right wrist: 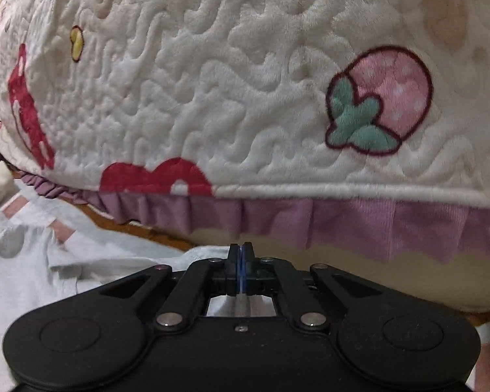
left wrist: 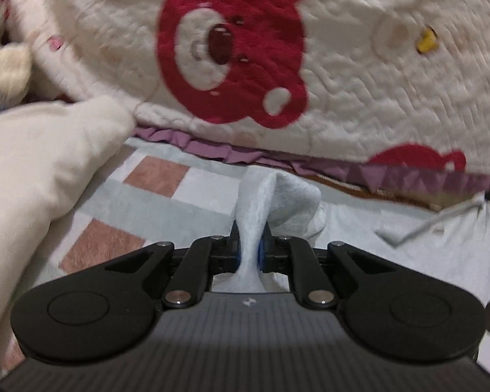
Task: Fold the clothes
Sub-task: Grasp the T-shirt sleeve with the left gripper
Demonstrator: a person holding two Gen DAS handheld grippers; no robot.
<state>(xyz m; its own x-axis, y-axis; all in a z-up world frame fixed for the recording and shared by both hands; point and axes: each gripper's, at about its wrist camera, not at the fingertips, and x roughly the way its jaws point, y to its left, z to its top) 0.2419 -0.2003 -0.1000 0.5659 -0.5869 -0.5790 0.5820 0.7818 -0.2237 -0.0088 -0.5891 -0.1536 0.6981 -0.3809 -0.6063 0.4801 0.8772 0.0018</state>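
Quilted cream bedding [right wrist: 245, 98] printed with red bears and a pink strawberry fills the background, its purple frill [right wrist: 343, 222] hanging over a checked blanket [left wrist: 153, 176]. On that blanket lies a pale grey garment [left wrist: 441, 248], loosely spread and rumpled, with no neat fold visible, so most of the folding seems left to do. The left gripper [left wrist: 250, 245] is pinched tight on a raised ridge of this cloth. The right gripper [right wrist: 241, 268] has its jaws pressed together; whether cloth sits between them cannot be told.
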